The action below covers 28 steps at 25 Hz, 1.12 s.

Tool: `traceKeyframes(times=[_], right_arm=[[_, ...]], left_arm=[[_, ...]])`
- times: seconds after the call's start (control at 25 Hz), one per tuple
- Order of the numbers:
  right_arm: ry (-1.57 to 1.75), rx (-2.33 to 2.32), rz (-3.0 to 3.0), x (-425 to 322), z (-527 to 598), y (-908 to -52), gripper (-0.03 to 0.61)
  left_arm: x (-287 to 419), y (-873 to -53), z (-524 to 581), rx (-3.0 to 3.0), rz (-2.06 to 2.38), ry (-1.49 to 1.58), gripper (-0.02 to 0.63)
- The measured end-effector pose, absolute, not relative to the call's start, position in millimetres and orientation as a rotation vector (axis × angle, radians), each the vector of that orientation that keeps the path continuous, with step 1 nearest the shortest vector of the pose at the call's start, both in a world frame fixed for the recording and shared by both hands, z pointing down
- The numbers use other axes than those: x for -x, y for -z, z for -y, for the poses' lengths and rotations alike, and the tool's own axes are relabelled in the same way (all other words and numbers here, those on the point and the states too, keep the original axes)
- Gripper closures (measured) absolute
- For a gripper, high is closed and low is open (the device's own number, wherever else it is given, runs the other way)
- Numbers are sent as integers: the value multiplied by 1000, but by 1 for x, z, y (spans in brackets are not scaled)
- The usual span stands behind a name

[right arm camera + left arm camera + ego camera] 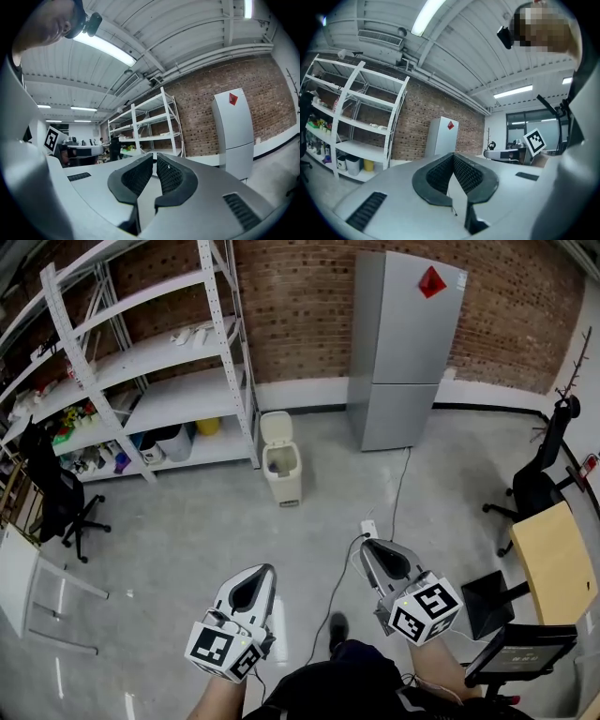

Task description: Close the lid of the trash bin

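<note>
Nearest us, low in the head view, we list two white hand-held grippers with marker cubes.

- Left gripper (262, 576): black ribbed jaws pressed together at the tips, nothing between them.
- Right gripper (373, 554): jaws drawn almost together, a sliver of gap at the tips, nothing held.
- Small cream plastic trash bin (282, 474): well apart from both grippers, standing on the grey concrete floor (187, 531) between the white metal shelving unit (225, 343) and the tall grey refrigerator (403, 343).
- Hinged lid (275, 426): stands upright, open. We cannot tell what the bin holds.
- Lowest shelf: grey tub (176, 442) and yellow pot (208, 426), contents hidden.
- Floor near the right gripper: white power strip (368, 529) with a dark cable.
- Far left: black office chair (56, 498).
- Far right: pale wooden desk (553, 563).
</note>
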State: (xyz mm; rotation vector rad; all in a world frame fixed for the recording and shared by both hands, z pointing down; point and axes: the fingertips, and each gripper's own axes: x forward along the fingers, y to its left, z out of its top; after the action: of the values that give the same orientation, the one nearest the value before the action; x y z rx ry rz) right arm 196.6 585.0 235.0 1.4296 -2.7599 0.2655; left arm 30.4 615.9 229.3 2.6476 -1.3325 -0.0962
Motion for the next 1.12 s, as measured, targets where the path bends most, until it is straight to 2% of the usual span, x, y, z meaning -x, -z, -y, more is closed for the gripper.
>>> traceKeyframes(times=[0.32, 0.52, 0.72, 0.88, 1.12], right_arm=[[-241, -1358, 2833, -235, -456, -212, 569], [-303, -1320, 2843, -238, -398, -228, 569], [-265, -1275, 2818, -218, -343, -240, 563], [-252, -1256, 2799, -201, -292, -248, 522], [-242, -1292, 2788, -154, -202, -239, 520]], left_arm=[[-63, -217, -501, -2586, 1393, 55, 615], [-67, -214, -450, -2581, 1441, 0, 615], [-49, -221, -393, -2559, 1477, 41, 615], [-35, -232, -332, -2568, 1465, 76, 615], [17, -230, -235, -2590, 1451, 122, 615]])
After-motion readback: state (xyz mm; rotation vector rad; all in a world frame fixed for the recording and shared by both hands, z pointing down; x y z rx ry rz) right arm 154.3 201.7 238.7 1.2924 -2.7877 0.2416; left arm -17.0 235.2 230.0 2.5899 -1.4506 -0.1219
